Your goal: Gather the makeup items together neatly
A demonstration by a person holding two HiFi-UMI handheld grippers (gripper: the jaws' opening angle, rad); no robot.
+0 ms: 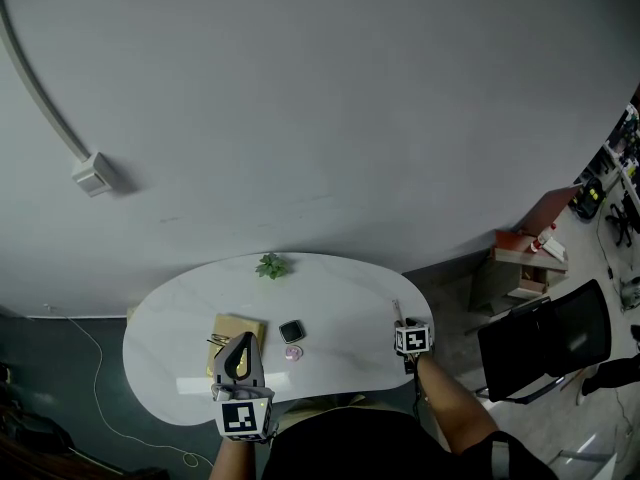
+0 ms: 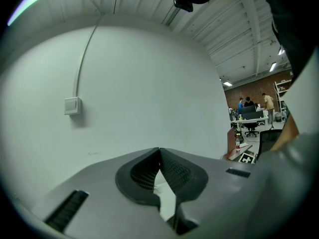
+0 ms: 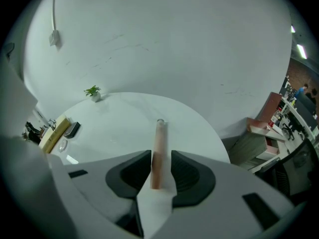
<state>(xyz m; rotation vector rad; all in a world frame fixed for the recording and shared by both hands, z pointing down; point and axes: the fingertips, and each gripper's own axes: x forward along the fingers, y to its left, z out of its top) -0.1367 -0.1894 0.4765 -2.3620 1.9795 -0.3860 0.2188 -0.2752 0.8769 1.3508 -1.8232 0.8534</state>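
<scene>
The right tool [image 3: 160,157] stands released, jaws parted. A slim pink tube [image 3: 159,133] runs lengthwise between them, its far end reaching past the tips, with a gap on its right side. This tool sits at the right edge of the white desk [image 1: 340,293]. The left tool [image 2: 159,150] is clenched, tips meeting with nothing between them. It hangs above a tan flat box [image 1: 232,325] at the desk's left front. Just right of the box lie a black compact [image 1: 292,330] and a small pink round piece [image 1: 293,353], well apart from the tube. A potted plant [image 1: 271,265] stands at the far edge.
</scene>
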